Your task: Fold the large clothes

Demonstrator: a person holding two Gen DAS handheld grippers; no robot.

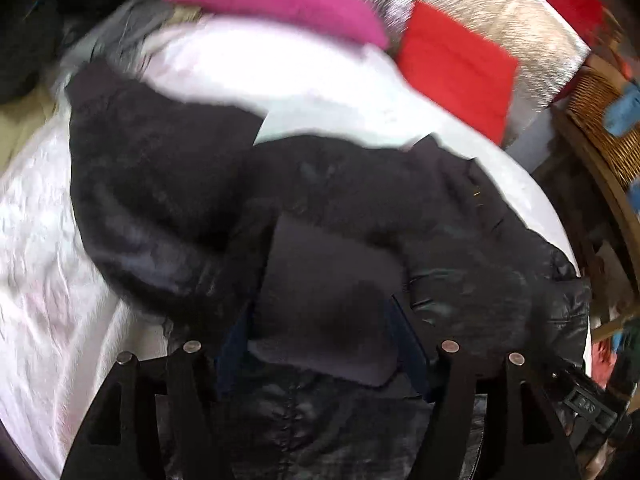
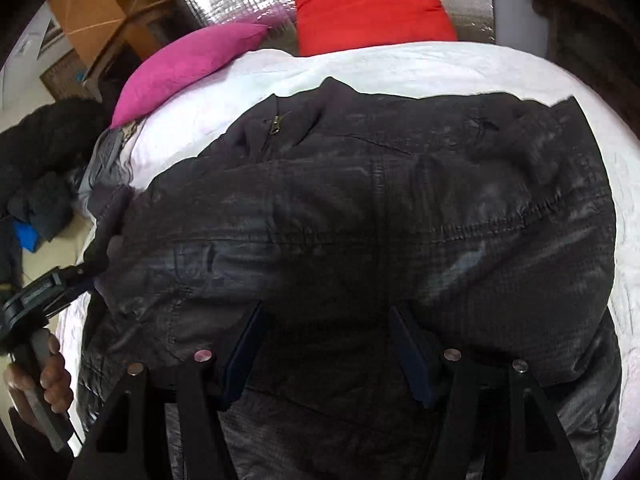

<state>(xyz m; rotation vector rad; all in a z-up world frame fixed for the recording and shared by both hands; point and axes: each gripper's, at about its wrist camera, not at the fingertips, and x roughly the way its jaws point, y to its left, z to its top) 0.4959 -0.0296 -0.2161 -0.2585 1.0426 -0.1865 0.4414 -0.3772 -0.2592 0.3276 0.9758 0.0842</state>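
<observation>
A black padded jacket (image 2: pixel 360 208) is lying spread over the white sheet of a bed (image 2: pixel 420 64), covering most of the near half of it. Its collar and zip are pointing toward the far edge of the bed, and its shiny quilted body is reaching down to the near edge.

The right gripper (image 2: pixel 328 344) is hanging just above the jacket's lower body with its jaws standing wide apart. Its dark blue pads (image 2: pixel 412 356) are not pressing on anything; the cloth is lying beneath them, loose.

The left gripper (image 1: pixel 320 328) is hovering over the left side of the jacket, where a sleeve (image 1: pixel 160 208) is lying folded across the body. Its jaws are also standing wide. A flat grey patch of the jacket (image 1: pixel 328 280) is showing between the fingers, but the picture is blurred and the pads are not closing on it.

In the right wrist view, a hand (image 2: pixel 44 376) is gripping the left tool's handle at the bed's left edge.

A pink cushion (image 2: pixel 180 68) is resting at the far left corner of the bed, and a red cushion (image 2: pixel 372 4) is leaning at the far edge beside it. A wicker basket (image 1: pixel 600 120) is standing off the bed's right side. Dark clothes (image 2: pixel 44 148) are lying in a heap on the floor beyond the left edge.
</observation>
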